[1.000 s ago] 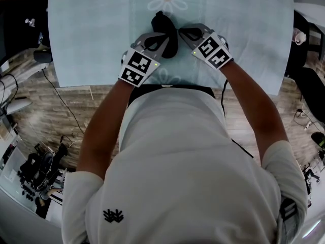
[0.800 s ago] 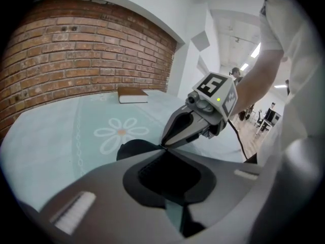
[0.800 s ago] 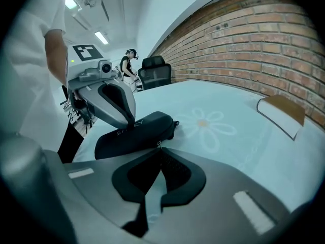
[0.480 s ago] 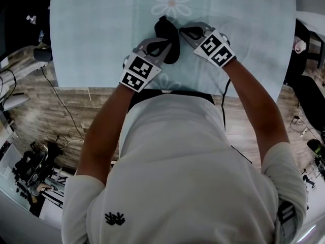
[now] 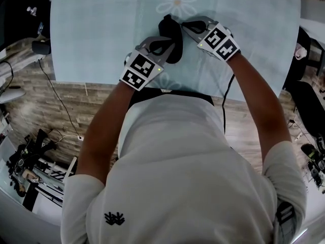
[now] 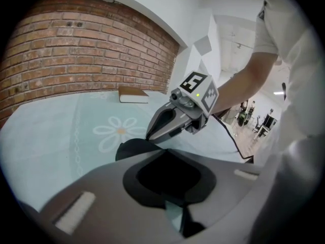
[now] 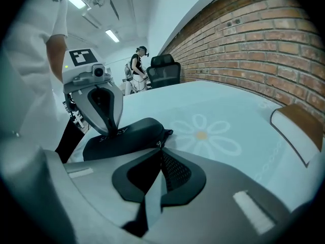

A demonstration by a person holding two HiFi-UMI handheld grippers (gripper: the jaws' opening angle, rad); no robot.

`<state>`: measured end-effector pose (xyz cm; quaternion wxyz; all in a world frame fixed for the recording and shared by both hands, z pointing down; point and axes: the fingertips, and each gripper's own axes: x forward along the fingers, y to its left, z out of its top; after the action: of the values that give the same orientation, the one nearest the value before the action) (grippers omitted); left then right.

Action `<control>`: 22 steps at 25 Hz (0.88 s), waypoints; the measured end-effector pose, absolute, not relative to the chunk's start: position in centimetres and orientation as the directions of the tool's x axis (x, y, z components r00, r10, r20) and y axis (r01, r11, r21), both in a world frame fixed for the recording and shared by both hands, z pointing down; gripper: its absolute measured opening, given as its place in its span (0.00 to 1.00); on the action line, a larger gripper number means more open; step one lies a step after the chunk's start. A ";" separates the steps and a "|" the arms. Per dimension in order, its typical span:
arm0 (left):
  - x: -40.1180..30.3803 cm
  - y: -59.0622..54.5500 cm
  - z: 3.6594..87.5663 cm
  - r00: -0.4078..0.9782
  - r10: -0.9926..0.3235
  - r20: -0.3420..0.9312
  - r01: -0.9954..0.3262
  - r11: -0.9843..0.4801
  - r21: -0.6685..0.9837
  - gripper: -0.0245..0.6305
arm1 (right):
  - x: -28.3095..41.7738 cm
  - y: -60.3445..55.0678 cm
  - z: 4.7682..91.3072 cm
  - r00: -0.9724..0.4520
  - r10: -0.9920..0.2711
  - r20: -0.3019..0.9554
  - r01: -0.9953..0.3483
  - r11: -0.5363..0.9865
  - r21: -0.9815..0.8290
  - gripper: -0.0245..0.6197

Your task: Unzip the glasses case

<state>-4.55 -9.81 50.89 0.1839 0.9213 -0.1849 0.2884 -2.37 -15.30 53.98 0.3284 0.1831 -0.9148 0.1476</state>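
The glasses case (image 5: 170, 28) lies on the pale blue tablecloth (image 5: 101, 29), just on the person's side of the printed daisy (image 5: 177, 1), with one narrow end pointing toward the flower. The left gripper (image 5: 166, 40) comes onto the case from the side away from the daisy. Its jaws are drawn together and their tips bite into the top of the case, and I judge this is to keep the body from sliding while the zip is pulled. The right gripper (image 5: 184, 24) meets the case at the end nearer the daisy. Its jaws are also clenched, and at their tips a small zipper pull (image 7: 159, 144) shows, so it seems to pinch this pull, though the piece is very small. One claw holding and the other pulling is a sensible arrangement, because a light case would otherwise follow the zip. The zip looks closed, so the unzipping seems not yet done. The case is black, matte and soft-looking, long with rounded ends, and has faint lettering on top. The grippers are smooth grey plastic with hollow, loop-shaped jaws, and one inner pad has a fine mesh pattern. The cloth has a fine weave, and the daisy has white petals with a yellow centre.
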 end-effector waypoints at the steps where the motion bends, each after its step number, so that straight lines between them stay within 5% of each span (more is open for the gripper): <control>1: -4.5 -9.8 50.9 0.766 -0.235 0.598 -0.446 -0.864 0.233 0.12 | -2.4 -15.5 54.0 -0.719 -0.231 0.656 -0.424 0.893 -0.150 0.04; 22: -4.3 -9.8 51.0 0.789 -0.215 0.576 -0.425 -0.867 0.259 0.12 | -4.9 -18.2 54.4 -0.707 -0.023 0.707 -0.157 0.980 -0.125 0.05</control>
<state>-4.29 -9.83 50.97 0.1910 0.9262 -0.1726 0.2754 -4.92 -18.20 54.36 0.3795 0.0488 -0.9197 0.0879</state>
